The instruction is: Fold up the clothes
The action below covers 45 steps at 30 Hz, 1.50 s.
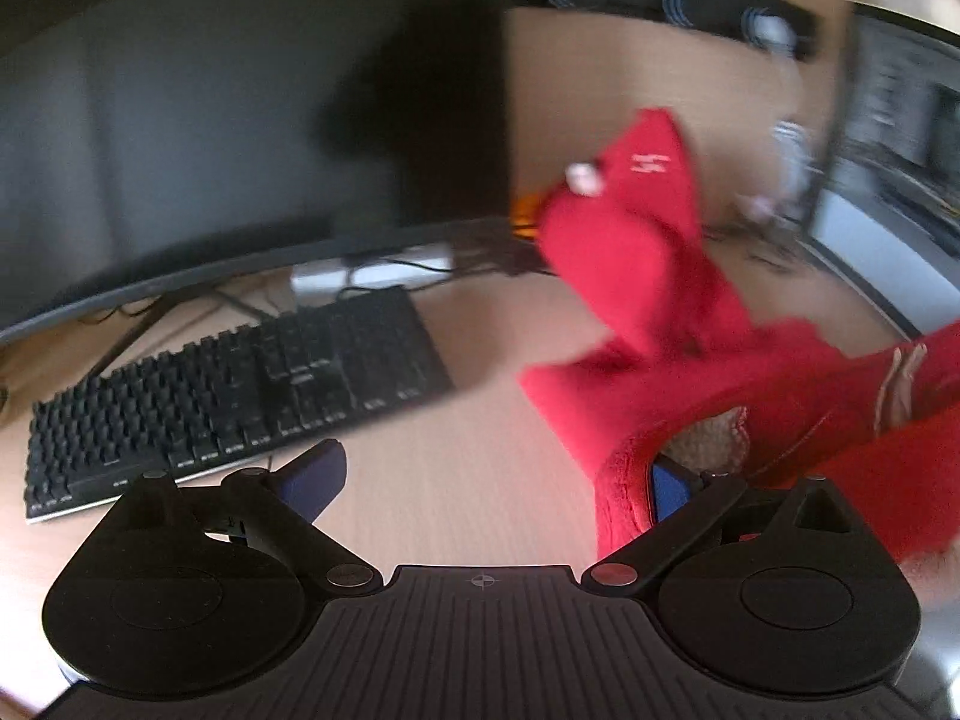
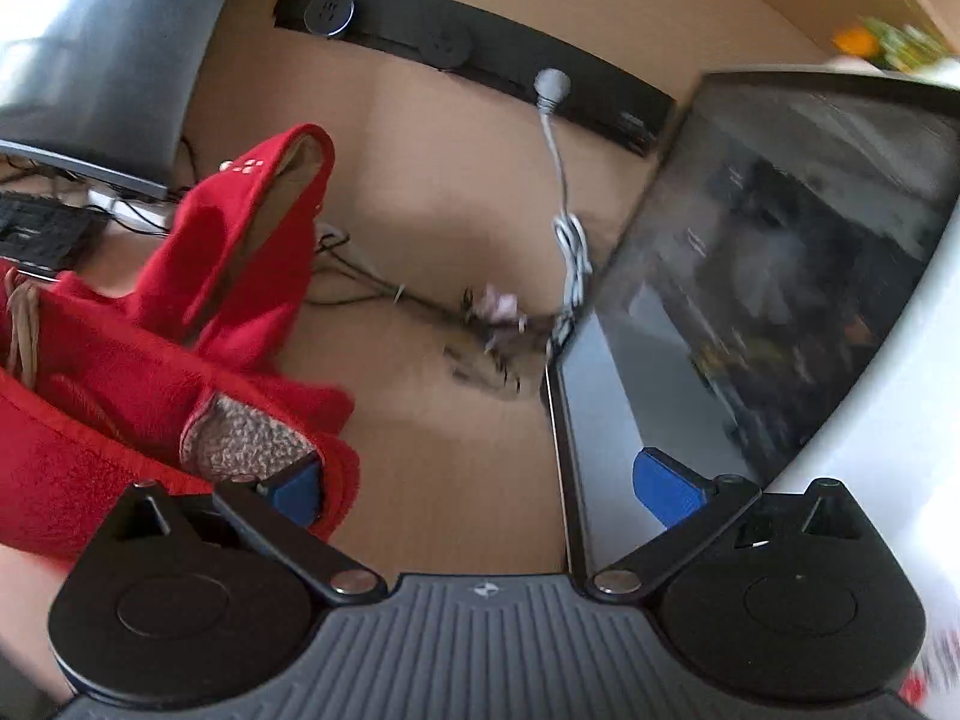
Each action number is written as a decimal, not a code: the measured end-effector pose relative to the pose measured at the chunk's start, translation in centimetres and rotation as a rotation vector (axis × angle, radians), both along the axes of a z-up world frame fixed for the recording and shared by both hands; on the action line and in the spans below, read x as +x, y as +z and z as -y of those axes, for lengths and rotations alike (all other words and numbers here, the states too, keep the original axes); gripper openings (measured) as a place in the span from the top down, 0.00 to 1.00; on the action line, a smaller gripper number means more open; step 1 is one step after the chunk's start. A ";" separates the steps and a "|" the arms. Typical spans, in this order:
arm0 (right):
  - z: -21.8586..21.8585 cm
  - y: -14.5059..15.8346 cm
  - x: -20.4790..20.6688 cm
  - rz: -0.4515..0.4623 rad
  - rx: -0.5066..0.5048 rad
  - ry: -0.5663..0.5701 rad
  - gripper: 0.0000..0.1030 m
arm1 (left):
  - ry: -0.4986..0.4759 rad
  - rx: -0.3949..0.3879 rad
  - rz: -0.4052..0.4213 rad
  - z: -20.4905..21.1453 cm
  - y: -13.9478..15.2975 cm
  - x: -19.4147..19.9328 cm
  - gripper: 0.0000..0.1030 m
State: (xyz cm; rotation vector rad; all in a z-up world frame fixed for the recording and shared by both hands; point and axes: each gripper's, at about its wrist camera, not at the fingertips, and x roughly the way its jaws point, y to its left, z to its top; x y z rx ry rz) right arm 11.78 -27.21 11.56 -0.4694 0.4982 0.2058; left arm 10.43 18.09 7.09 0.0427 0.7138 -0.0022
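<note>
A red fleece garment (image 1: 630,252) with a beige lining is lifted off the wooden desk (image 1: 468,450), blurred in the left wrist view. My left gripper (image 1: 489,486) is open wide, and the garment's hem wraps over its right finger (image 1: 669,492); nothing is between the fingers. In the right wrist view the same red garment (image 2: 120,372) hangs at the left, one part standing up like a hood. My right gripper (image 2: 485,491) is also open wide, with the cloth's edge draped over its left finger (image 2: 297,492).
A black keyboard (image 1: 240,396) and a curved monitor (image 1: 180,150) are on the left. A second screen (image 2: 780,270) leans at the right, close to my right gripper's right finger. A black socket strip (image 2: 480,60), a white cable (image 2: 564,192) and tangled wires are at the back.
</note>
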 end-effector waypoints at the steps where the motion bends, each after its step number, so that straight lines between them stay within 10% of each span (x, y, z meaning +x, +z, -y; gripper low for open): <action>1: -0.5 -0.7 1.7 0.000 -0.007 0.011 0.00 | 0.025 0.009 -0.011 0.2 -0.4 1.4 0.02; 12: -4.2 -9.3 14.4 -0.112 -0.079 0.158 0.00 | 0.144 0.147 -0.244 1.9 -6.7 9.6 0.01; 34: -3.3 -12.4 14.4 -0.224 0.076 0.029 0.00 | 0.188 0.179 -0.225 2.6 -9.6 11.8 0.00; 39: -3.0 -9.6 14.6 -0.245 0.129 0.067 0.00 | 0.191 0.050 -0.184 1.4 -7.2 11.0 0.00; 45: -1.7 -4.6 14.0 -0.256 0.287 0.103 0.00 | 0.111 -0.299 -0.018 -2.3 -1.6 8.3 0.00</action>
